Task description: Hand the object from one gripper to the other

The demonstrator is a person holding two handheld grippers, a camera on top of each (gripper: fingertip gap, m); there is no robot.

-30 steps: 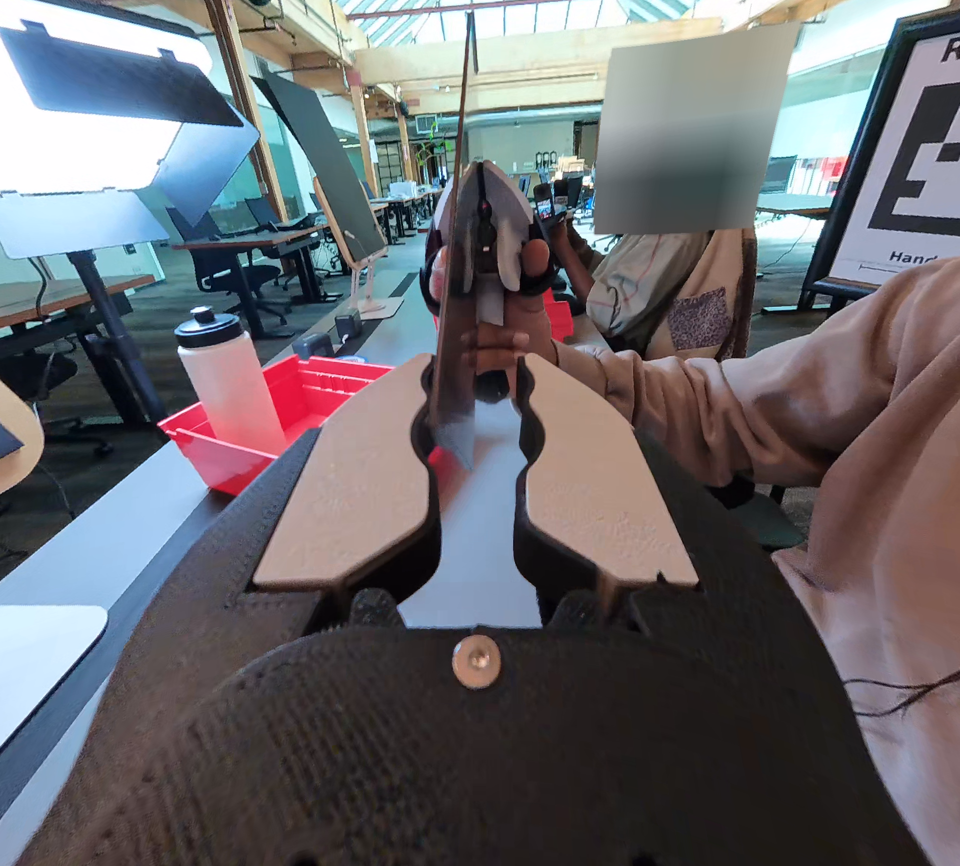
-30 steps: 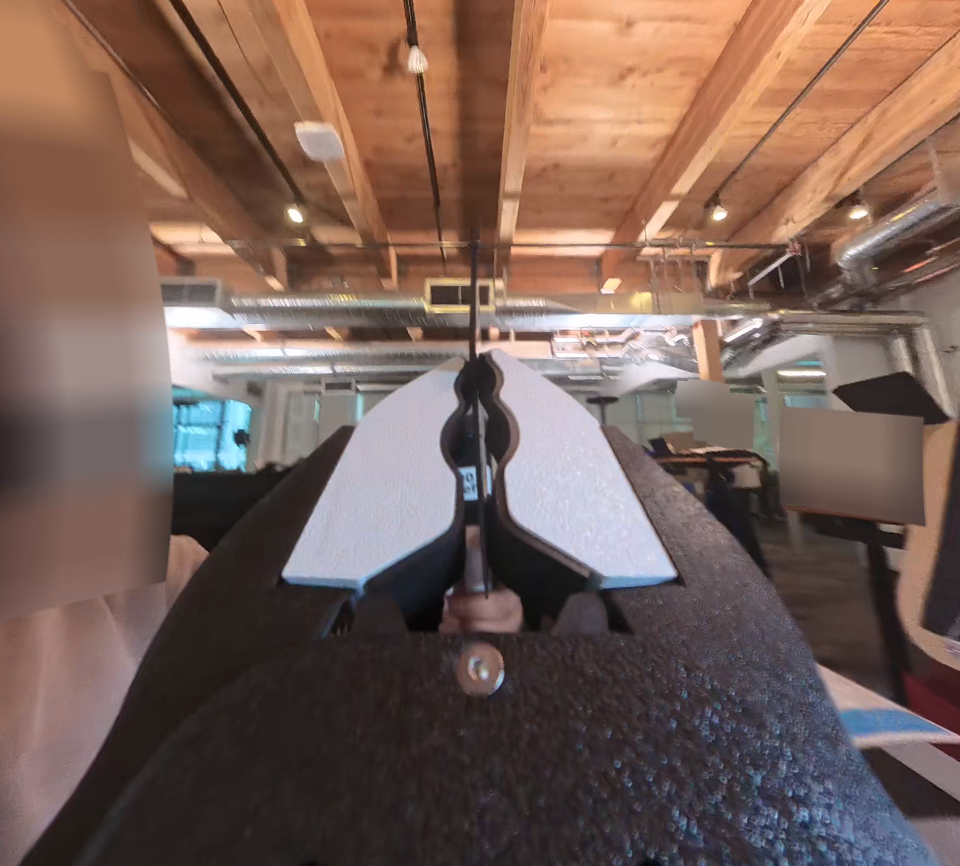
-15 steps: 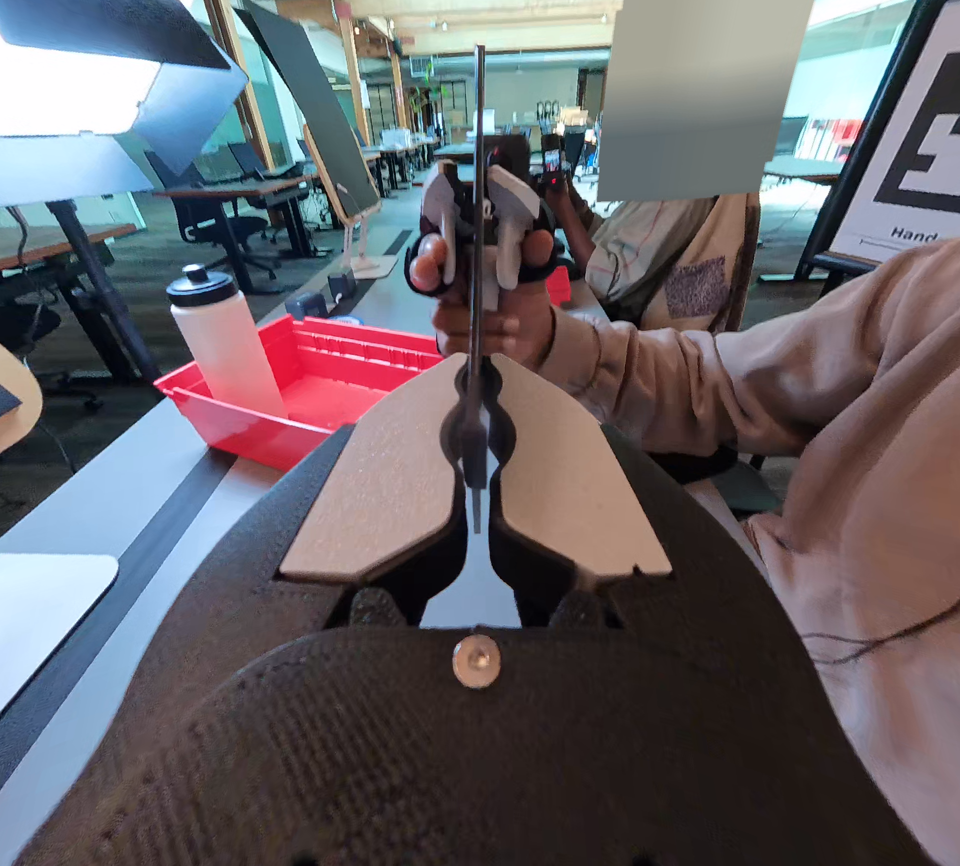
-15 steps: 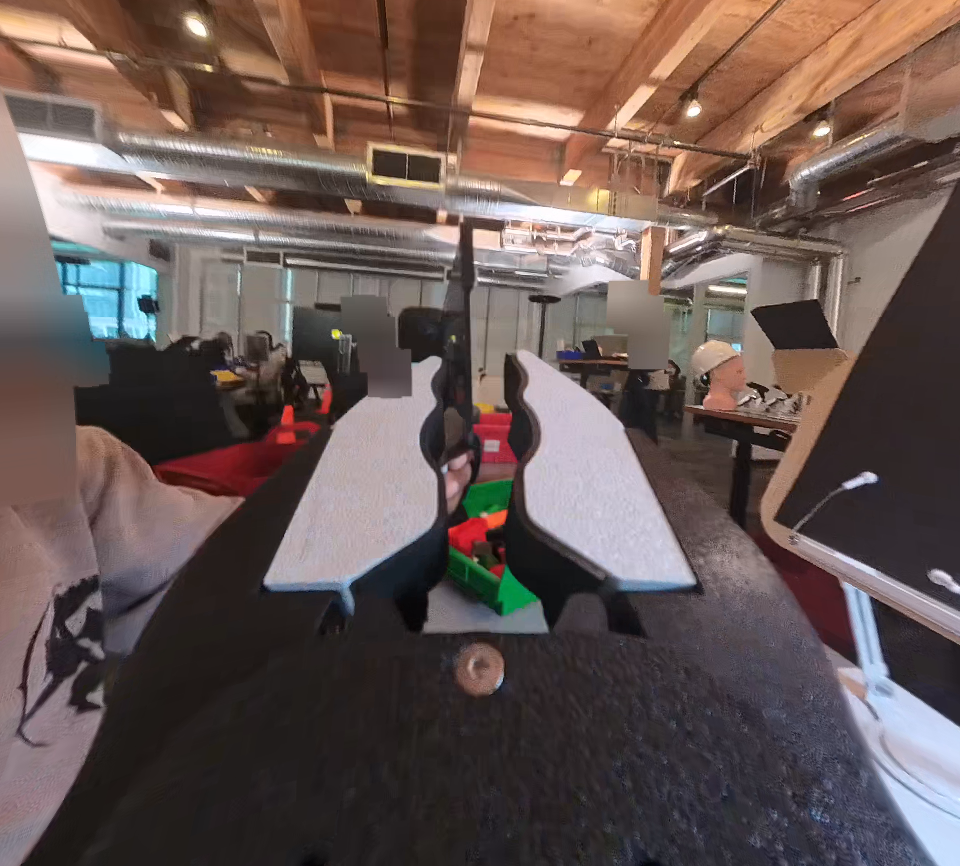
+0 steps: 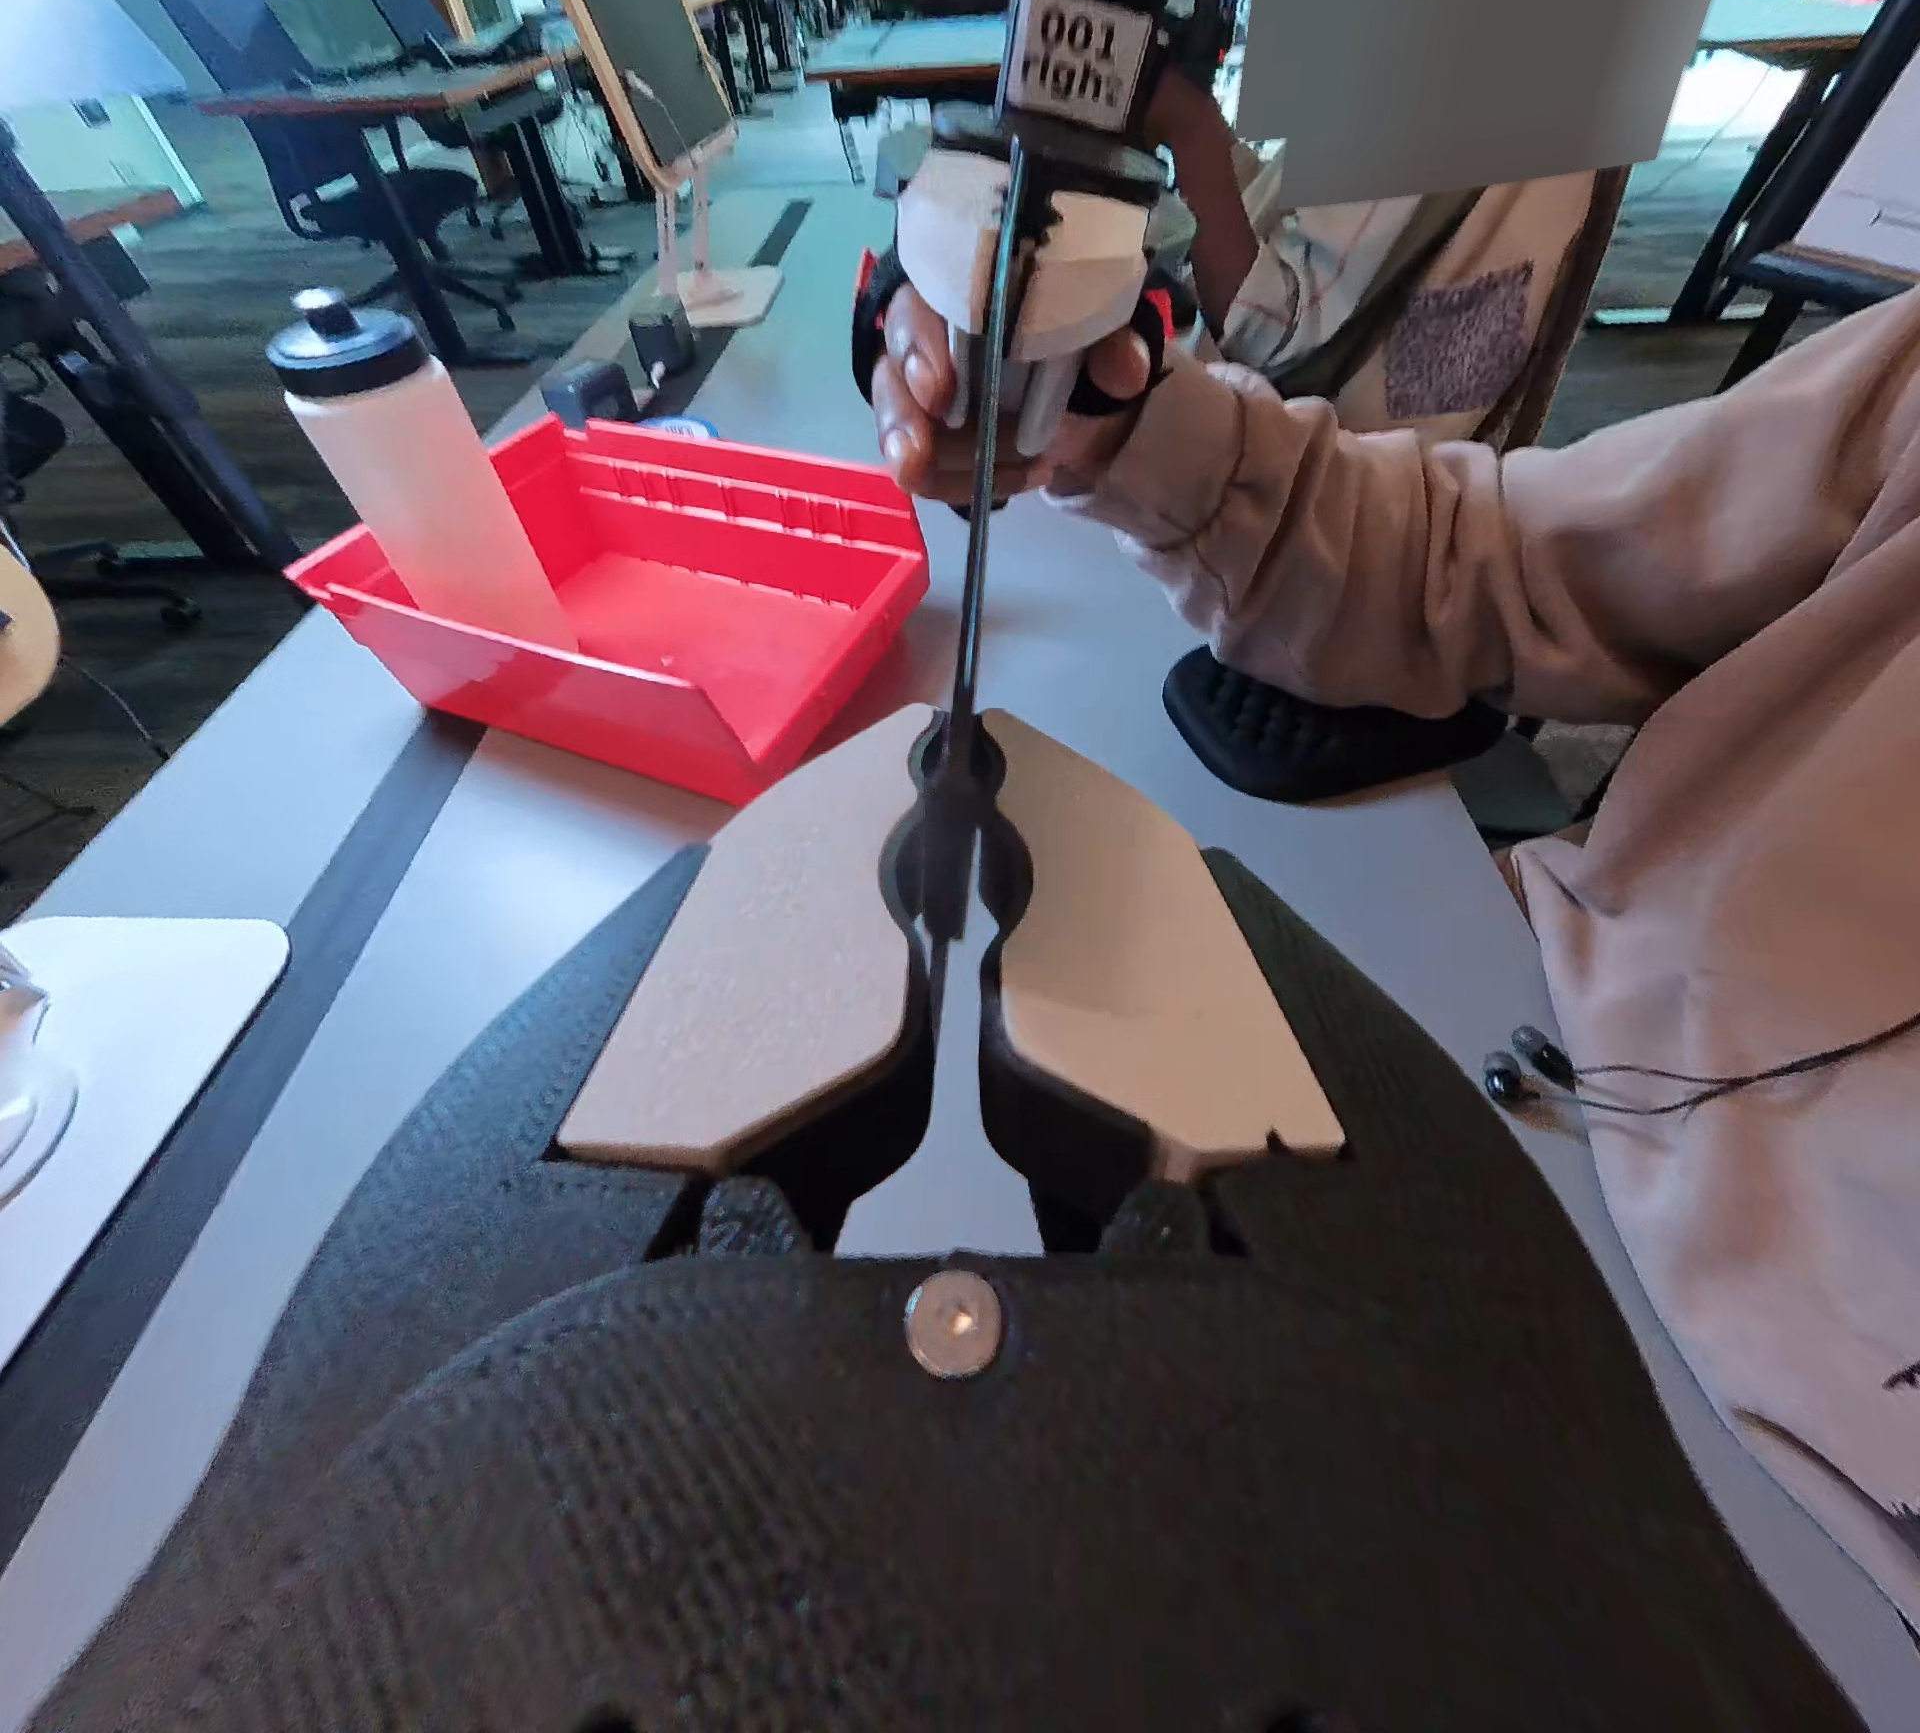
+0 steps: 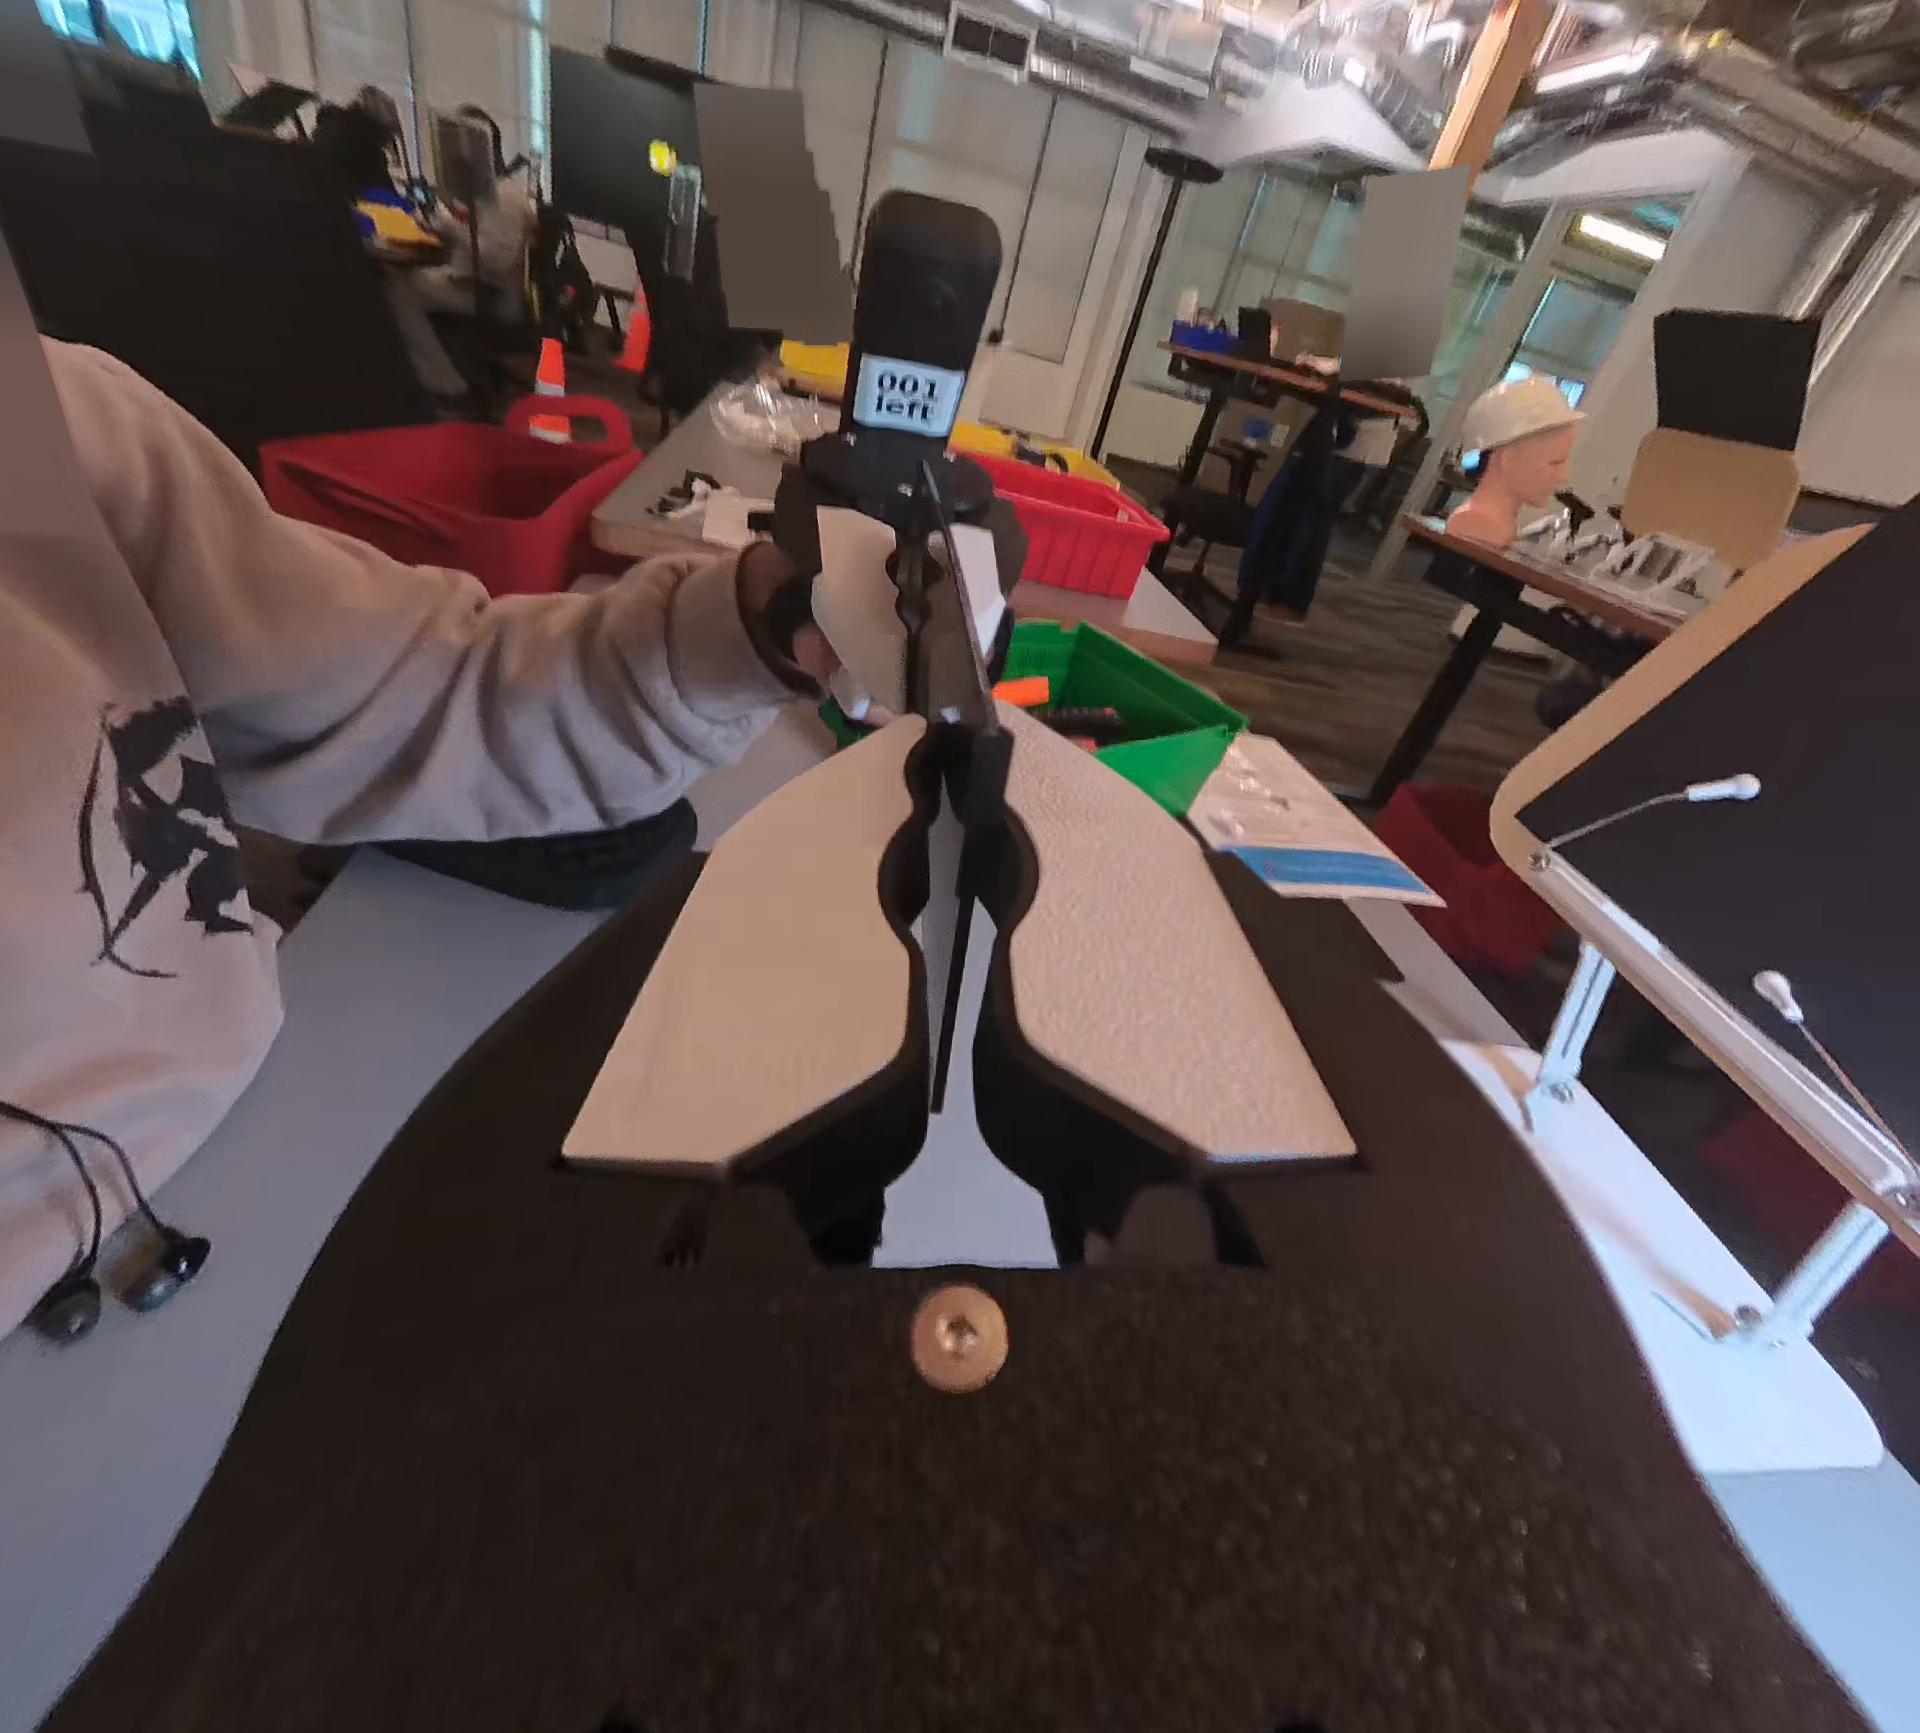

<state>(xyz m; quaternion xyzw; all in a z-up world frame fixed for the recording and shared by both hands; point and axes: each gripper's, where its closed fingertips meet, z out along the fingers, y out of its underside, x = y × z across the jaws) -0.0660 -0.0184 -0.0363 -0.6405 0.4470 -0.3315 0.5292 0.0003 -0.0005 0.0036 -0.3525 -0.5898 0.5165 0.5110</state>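
Because my left gripper [image 5: 961, 748] has its fingers clenched on the lower end of the thin dark strip [image 5: 982, 488], I judge the receiving half of the transfer to be made. The strip is held in the air above the grey bench [image 5: 1091, 603], seen edge-on, and it runs from my left fingers up to my right gripper [image 6: 961, 743]. It passes between the right fingers as well. The right fingers lie close on both sides of the strip, with a sliver of bench showing beside it lower down. I cannot tell whether they are pressing on it or are already slack. Left to do, in my judgement: confirm that the right fingers are fully released, then draw the two grippers apart so that the strip rides in one gripper alone. While both ends sit between fingers, any twist of either wrist could bend or cock the strip.

Count of items:
- One strip.
- Two grippers.
- One red bin [image 5: 665, 717] on the bench, in the left wrist view.
- One white bottle [image 5: 416, 478] with a black cap, tilted in the red bin.
- One green bin [image 6: 1153, 717] beyond my right fingers.
- Two earbuds [image 5: 1522, 1065] lying on the bench near my sleeve.
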